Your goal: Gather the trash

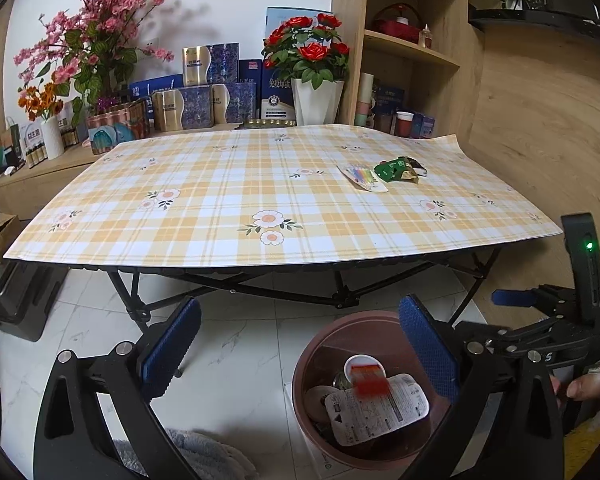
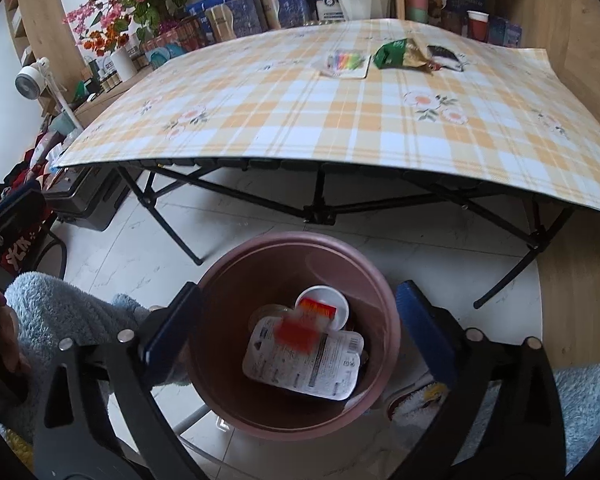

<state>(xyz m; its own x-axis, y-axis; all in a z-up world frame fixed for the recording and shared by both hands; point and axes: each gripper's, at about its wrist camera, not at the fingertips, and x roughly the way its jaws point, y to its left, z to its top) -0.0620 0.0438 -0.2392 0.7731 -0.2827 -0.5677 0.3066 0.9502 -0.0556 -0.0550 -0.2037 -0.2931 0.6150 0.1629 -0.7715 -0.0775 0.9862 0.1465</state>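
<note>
A brown round bin [image 2: 364,280] stands on the floor in front of the table; it also shows in the left wrist view [image 1: 320,344]. Inside lie a white printed package [image 2: 304,364], a white lid and a blurred red-orange wrapper [image 2: 306,324], apparently in mid-fall. My right gripper [image 2: 296,332] is open directly over the bin. My left gripper [image 1: 296,344] is open and empty, left of the bin. On the checked table lie a white card with coloured stripes [image 1: 363,177], a green wrapper [image 1: 392,169] and a dark wrapper [image 2: 446,59].
The folding table [image 1: 220,216] has black crossed legs over a white marble floor. Boxes, flower pots and a wooden shelf [image 1: 412,52] stand behind it. A black case [image 2: 88,200] sits on the floor at left. The right gripper's body [image 1: 580,312] is close beside my left one.
</note>
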